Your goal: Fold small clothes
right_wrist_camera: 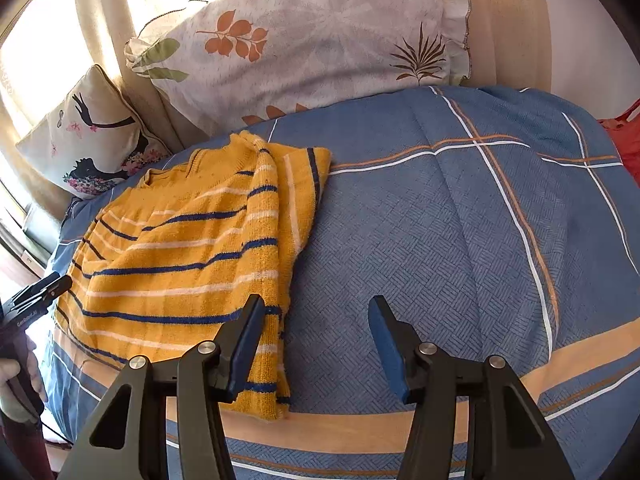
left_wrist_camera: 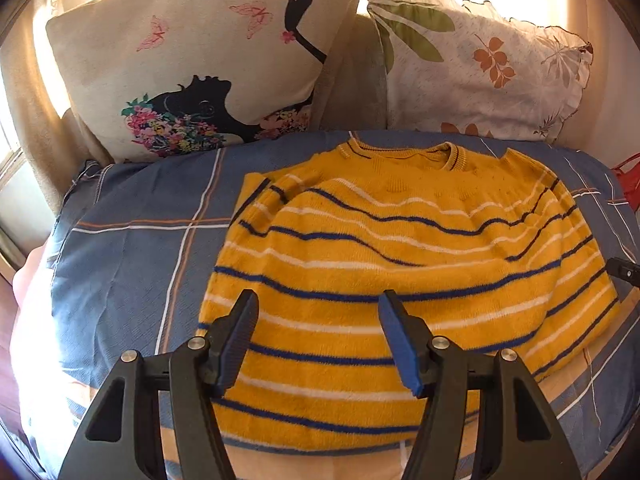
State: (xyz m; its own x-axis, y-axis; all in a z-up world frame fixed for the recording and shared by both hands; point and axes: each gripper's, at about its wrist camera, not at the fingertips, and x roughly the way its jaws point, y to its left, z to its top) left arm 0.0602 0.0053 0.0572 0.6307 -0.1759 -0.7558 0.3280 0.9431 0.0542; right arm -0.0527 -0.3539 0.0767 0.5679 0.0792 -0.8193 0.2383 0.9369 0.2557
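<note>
Right now — step in hand: I judge both sleeves are tucked in over the body of the yellow striped sweater (left_wrist_camera: 384, 264), so what remains is the lengthwise fold, hem up toward the collar.

Sweater's place: it lies flat on the blue plaid bedspread (right_wrist_camera: 460, 220), in front of the butterfly pillow (left_wrist_camera: 192, 64) and the leaf-print pillow (left_wrist_camera: 480, 64), which lean at the head of the bed.

Left gripper (left_wrist_camera: 316, 340): released, nothing between its fingers; it hangs over the lower half of the sweater, near the hem's left part.

Right gripper (right_wrist_camera: 316, 340): released too, nothing held; its left finger (right_wrist_camera: 246, 344) is over the sweater's right edge, the other over bare bedspread.

How I'd do it well: take the two hem corners at the same time, pinching all layers so the tucked sleeves don't slide out. Lift low, carry both corners level toward the collar, and lay them down square to the shoulders — a skewed carry would twist the stripes.

Risk: the knit is thick and fuzzy; a shallow pinch may catch only the top layer.

Pointing: neckline (left_wrist_camera: 400, 154) toward the pillows, hem toward me.

Long axis: collar to hem, running from the pillows to the near edge of the bed; stripes cross it.
</note>
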